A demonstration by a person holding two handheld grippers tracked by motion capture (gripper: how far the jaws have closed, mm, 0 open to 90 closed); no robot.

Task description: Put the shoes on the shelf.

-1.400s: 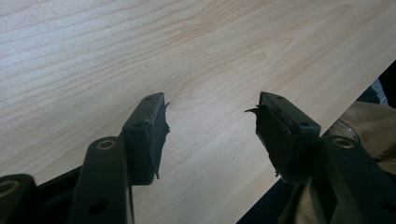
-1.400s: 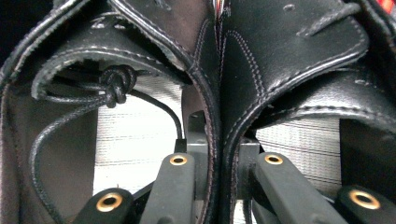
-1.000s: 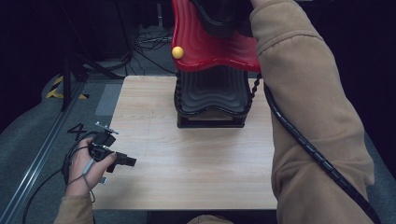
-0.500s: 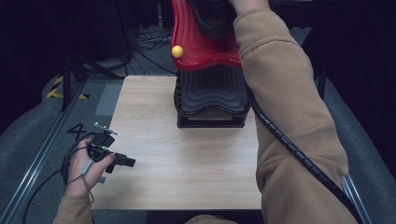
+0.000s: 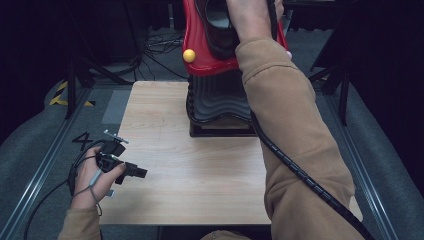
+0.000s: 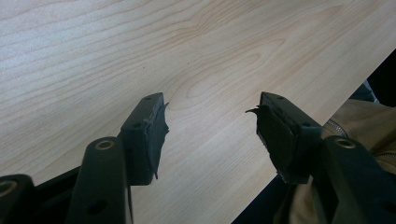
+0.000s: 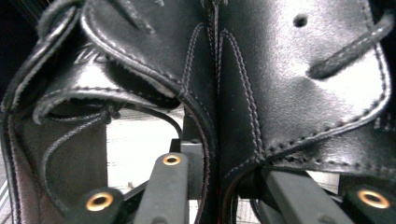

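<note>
Atop red rack (image 5: 202, 60) — black shoe (image 5: 220, 25), lengthwise pointing away.

A recording lab or studio: a lone wooden table (image 5: 200, 185) stands on grey carpet, with floor rails (image 5: 35, 185) at 9 o'clock, loose cables (image 5: 155, 42) at 11 and black surroundings.

Dim room – pale wood table (image 5: 200, 170), grey floor (image 5: 30, 150), cables (image 5: 160, 42) behind.

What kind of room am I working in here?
Probably a lab or recording studio, not a home: a bare wooden table stands on grey floor with metal rails, loose cables and dark stands behind it.
</note>
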